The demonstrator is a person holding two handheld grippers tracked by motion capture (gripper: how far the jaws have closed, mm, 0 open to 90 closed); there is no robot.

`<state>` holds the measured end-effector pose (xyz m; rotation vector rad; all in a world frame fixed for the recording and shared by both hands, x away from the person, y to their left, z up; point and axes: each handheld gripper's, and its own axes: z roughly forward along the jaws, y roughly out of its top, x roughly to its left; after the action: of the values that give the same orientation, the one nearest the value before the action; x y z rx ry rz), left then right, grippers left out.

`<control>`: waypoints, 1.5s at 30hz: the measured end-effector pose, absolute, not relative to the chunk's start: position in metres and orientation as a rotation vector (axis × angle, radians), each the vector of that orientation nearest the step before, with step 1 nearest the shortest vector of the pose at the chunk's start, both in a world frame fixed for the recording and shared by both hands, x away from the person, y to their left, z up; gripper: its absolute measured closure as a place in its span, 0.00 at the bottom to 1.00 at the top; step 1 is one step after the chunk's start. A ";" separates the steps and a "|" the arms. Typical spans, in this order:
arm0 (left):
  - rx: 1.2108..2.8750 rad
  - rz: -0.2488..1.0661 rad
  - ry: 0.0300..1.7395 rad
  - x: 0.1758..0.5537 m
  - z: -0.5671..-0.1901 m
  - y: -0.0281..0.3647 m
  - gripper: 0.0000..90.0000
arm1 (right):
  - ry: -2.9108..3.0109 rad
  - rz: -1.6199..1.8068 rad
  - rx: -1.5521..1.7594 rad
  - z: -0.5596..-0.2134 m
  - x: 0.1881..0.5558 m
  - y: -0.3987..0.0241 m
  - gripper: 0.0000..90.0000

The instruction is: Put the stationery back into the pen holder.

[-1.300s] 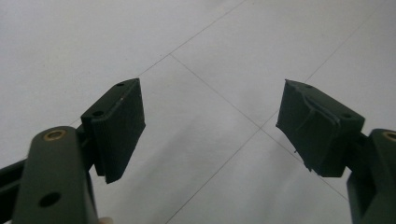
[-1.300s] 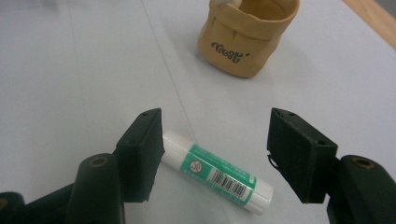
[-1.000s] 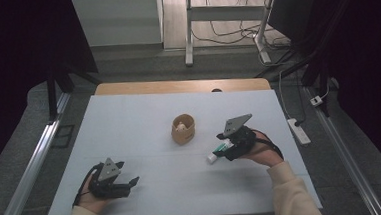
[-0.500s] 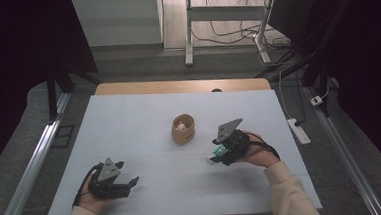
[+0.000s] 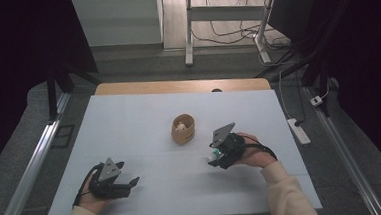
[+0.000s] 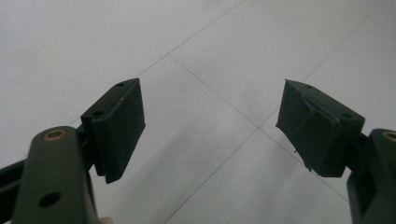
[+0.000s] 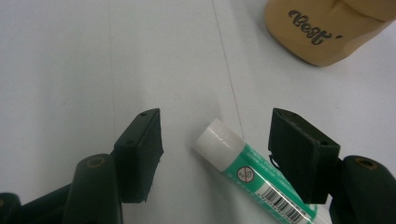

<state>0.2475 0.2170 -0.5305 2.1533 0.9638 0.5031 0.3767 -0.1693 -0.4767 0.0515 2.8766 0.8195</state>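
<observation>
The right gripper (image 7: 215, 154) stands wide around the tube (image 7: 252, 175), which lies on the counter (image 5: 129, 121) near the cup (image 5: 183, 129) — pads not yet touching. Centre on the tube's body, then close gently. The left gripper (image 6: 210, 126) rests wide, empty.

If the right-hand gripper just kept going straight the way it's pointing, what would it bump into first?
Most likely the green tube with the white cap, lying on the table between the right gripper's open jaws. The tan cup sits farther ahead and off to one side; depth is hard to judge.
</observation>
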 end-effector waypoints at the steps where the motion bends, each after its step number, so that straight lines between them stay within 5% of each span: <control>1: 2.153 0.503 0.963 0.247 -0.530 0.217 0.25 | 2.881 0.803 0.043 -0.478 0.377 -0.169 0.39; 27: 2.150 0.503 0.971 0.247 -0.531 0.218 0.25 | 2.923 0.636 -0.151 -0.502 0.391 -0.166 0.56; 45: 2.154 0.504 0.969 0.248 -0.531 0.218 0.25 | 2.936 0.651 -0.133 -0.503 0.393 -0.167 0.57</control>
<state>0.2476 0.2183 -0.5314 2.1545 0.9687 0.5045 0.3929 -0.1675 -0.5028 -0.1326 2.9359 0.6515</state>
